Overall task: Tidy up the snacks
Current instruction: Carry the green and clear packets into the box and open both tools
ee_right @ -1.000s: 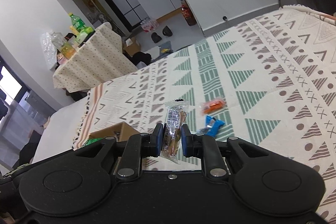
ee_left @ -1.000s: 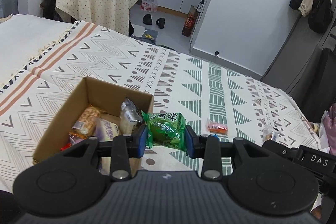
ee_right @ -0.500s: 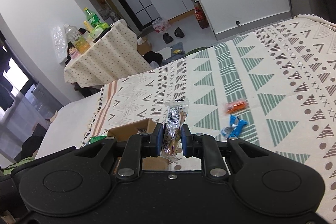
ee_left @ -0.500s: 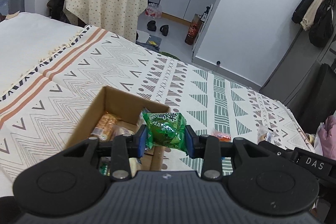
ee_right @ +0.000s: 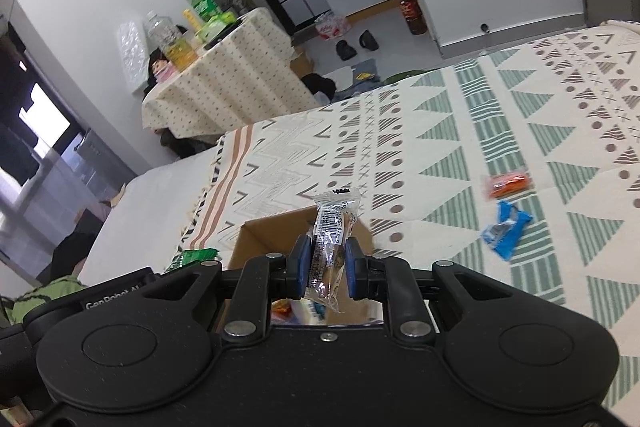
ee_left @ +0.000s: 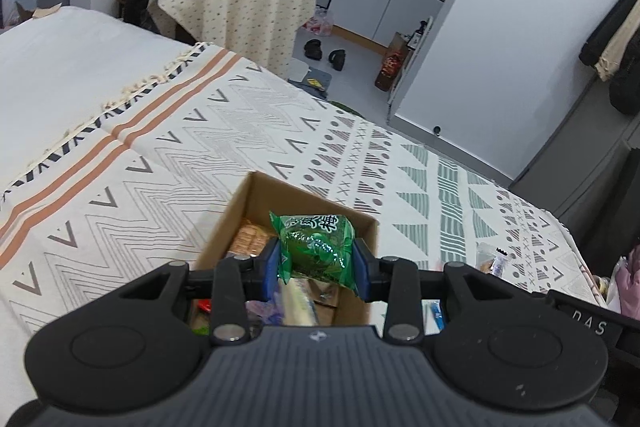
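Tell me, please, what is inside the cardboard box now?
The cardboard box holds a golden cracker pack, a pale long packet and purple and red wrappers. The left gripper and its green snack cover the rest.

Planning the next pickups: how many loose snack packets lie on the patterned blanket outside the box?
2 in the right wrist view: an orange packet and, nearer, a blue wrapper. Others may be hidden.
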### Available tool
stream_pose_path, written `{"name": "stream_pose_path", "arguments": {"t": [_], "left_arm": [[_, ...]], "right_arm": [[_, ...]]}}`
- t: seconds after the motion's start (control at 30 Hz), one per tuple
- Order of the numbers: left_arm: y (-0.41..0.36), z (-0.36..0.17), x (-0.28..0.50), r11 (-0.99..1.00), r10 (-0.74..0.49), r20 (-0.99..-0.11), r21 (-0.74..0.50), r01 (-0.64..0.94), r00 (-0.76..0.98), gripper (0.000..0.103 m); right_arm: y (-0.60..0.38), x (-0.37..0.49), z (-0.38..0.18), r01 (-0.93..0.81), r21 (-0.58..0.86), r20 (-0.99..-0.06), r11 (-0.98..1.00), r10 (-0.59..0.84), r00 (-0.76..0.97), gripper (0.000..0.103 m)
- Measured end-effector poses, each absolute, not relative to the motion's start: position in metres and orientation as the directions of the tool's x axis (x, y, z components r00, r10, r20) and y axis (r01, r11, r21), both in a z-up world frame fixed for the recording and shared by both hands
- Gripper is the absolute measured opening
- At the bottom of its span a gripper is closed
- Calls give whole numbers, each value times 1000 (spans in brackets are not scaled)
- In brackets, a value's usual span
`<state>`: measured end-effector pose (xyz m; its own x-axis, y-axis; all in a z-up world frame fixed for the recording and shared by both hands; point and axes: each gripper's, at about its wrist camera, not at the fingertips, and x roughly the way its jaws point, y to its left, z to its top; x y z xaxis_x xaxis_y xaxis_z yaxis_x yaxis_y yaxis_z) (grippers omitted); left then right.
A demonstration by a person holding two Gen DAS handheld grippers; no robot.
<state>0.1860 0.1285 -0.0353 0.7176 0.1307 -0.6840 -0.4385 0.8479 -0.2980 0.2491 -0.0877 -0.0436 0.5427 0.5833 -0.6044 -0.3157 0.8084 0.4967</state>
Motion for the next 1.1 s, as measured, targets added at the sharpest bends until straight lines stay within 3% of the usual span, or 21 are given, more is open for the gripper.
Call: {"name": "stream_pose_path", "arguments": {"t": [0.5,0.67,0.87,1.1], "left_arm": [[168,-63,201,804,79,-734,-352,-478,674,40],[173,-65,202,800,90,-742,-343,-492,664,48],[175,-65,200,795,96,-753,-335,-505,651,56],[168,-60,194,799,109,-752,-323,-507,650,73]], "right_arm": [[-30,261,-51,-374,472,-644,798,602,473,18],[-26,263,-57,-364,474,-657,802,597,460,19],[-30,262,-60,-348,481,-664,805,594,455,28],[-48,257,-57,-326,478,-665,816,578,472,34]]}}
